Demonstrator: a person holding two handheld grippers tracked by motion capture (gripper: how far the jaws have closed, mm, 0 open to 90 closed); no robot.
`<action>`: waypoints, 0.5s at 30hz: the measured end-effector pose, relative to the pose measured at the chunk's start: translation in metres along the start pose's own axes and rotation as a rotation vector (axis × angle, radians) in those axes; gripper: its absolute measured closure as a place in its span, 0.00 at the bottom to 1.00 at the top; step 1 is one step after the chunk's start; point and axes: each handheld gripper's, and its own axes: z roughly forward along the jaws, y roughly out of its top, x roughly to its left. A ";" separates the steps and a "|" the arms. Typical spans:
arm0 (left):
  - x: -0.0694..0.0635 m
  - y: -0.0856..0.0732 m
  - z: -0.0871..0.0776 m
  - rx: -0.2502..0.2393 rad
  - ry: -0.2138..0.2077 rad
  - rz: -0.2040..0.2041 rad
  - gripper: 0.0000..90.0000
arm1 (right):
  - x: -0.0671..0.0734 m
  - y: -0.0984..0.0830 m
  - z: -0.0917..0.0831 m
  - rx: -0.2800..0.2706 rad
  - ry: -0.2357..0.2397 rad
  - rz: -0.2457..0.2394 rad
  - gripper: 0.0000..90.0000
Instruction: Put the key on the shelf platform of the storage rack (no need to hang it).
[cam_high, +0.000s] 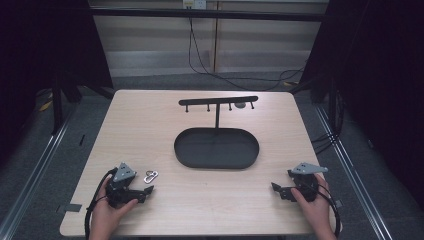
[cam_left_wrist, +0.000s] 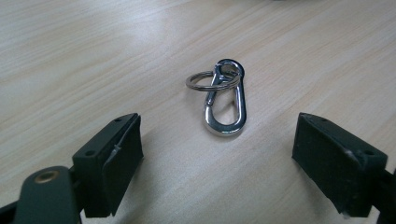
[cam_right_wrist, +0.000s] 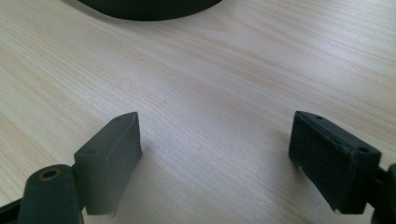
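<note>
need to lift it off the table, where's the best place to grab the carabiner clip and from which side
Grip the carabiner clip across its long straight sides, near the middle, coming from above with the left gripper, whose open jaws already straddle its line. It lies flat, so the sides are the narrowest span; avoid the loose key ring at its far end.

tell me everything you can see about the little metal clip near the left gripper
The clip is a small shiny silver snap hook, pear-shaped, with a spring gate along one side that looks closed. A round split key ring threads through its narrower far end. Both lie flat on the light wood table, ahead of the open left gripper; its fingers do not touch it. In the high view it sits near the front left, apart from the black tray.
</note>
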 end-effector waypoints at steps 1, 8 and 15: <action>0.000 0.000 0.000 0.000 0.001 -0.002 0.17 | 0.000 0.000 0.000 0.000 0.000 -0.001 0.18; -0.002 0.007 0.000 0.051 0.013 -0.018 0.20 | 0.000 0.000 0.000 0.000 0.000 -0.001 0.18; -0.006 0.023 -0.002 0.175 -0.037 -0.035 0.25 | 0.000 0.000 0.000 -0.002 0.001 -0.003 0.18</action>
